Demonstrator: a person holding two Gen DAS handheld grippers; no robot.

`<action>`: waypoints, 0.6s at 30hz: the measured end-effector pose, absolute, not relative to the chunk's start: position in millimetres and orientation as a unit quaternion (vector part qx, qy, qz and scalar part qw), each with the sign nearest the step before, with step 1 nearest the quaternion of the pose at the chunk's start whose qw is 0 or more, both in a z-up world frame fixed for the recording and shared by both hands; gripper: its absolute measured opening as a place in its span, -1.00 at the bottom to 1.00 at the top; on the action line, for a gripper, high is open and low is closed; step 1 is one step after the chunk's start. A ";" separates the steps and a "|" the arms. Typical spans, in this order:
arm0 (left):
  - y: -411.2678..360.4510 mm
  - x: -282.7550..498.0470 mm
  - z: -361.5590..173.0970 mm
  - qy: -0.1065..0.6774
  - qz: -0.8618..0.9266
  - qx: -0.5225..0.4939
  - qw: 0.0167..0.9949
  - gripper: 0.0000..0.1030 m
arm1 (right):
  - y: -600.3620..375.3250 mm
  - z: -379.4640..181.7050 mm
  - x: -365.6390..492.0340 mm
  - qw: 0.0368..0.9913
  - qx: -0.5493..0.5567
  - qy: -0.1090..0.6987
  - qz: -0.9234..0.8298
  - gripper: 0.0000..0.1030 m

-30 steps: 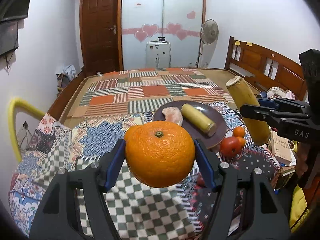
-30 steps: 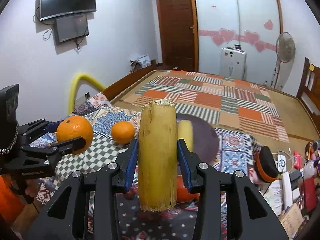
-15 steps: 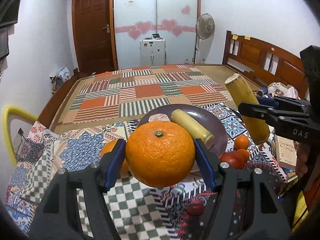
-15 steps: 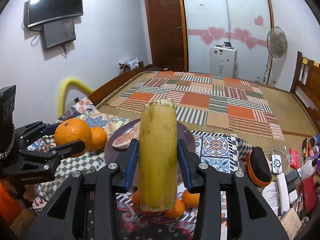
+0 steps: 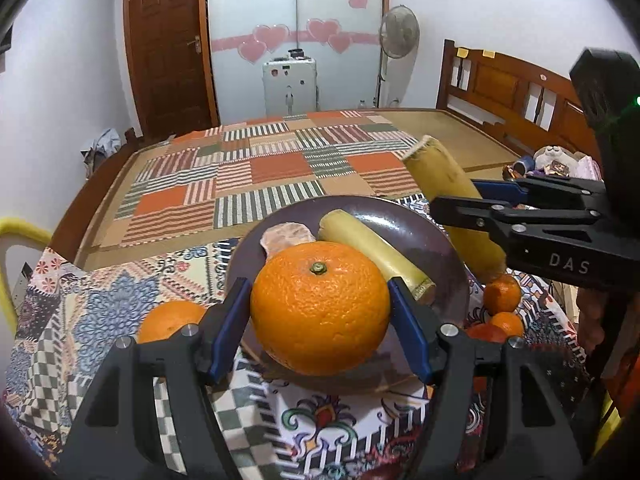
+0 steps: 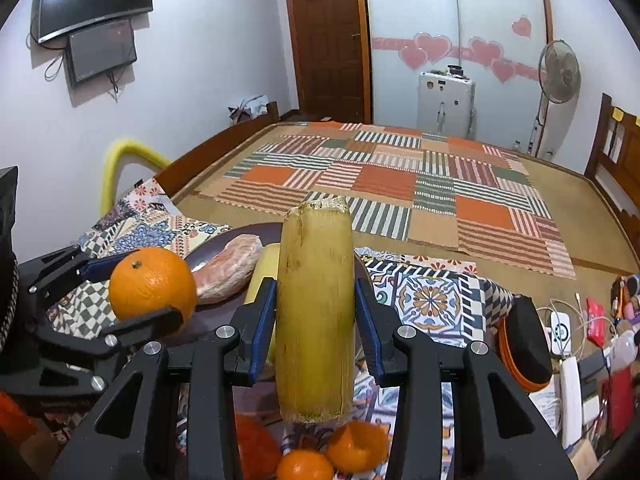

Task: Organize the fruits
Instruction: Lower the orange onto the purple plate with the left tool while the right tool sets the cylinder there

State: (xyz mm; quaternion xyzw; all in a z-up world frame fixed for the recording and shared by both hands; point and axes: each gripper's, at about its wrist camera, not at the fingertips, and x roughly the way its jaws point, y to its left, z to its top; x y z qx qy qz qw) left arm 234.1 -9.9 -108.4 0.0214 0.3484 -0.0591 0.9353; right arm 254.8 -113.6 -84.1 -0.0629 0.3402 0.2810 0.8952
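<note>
Clamped in the left hand-held gripper [image 5: 320, 304], orange [image 5: 320, 308] just short of the plate [image 5: 436, 232] ahead; gripped upright in the right hand-held gripper [image 6: 315, 312], sugarcane piece [image 6: 315, 304] beside its rim.

The dark round plate [image 5: 448, 240] rests on the patterned patchwork cloth [image 5: 92, 312], holding a peeled citrus segment [image 5: 286, 234] left of a short yellow cane stick [image 5: 376, 252]. A whole orange [image 5: 168, 320] lies left of the plate; three small tangerines [image 5: 502, 294] lie at its right.
</note>
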 end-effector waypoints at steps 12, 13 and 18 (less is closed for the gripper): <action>-17.4 250.0 -120.2 0.361 -0.074 0.023 0.929 0.32 | -96.3 -93.2 272.4 0.884 -0.076 0.368 0.277 -0.31; -18.0 250.1 -120.5 0.361 -0.074 0.024 0.929 0.32 | -93.2 -93.9 272.8 0.883 -0.079 0.370 0.278 -0.31; -20.9 250.3 -121.7 0.363 -0.079 0.028 0.928 0.32 | -85.9 -97.8 275.7 0.878 -0.086 0.377 0.281 -0.31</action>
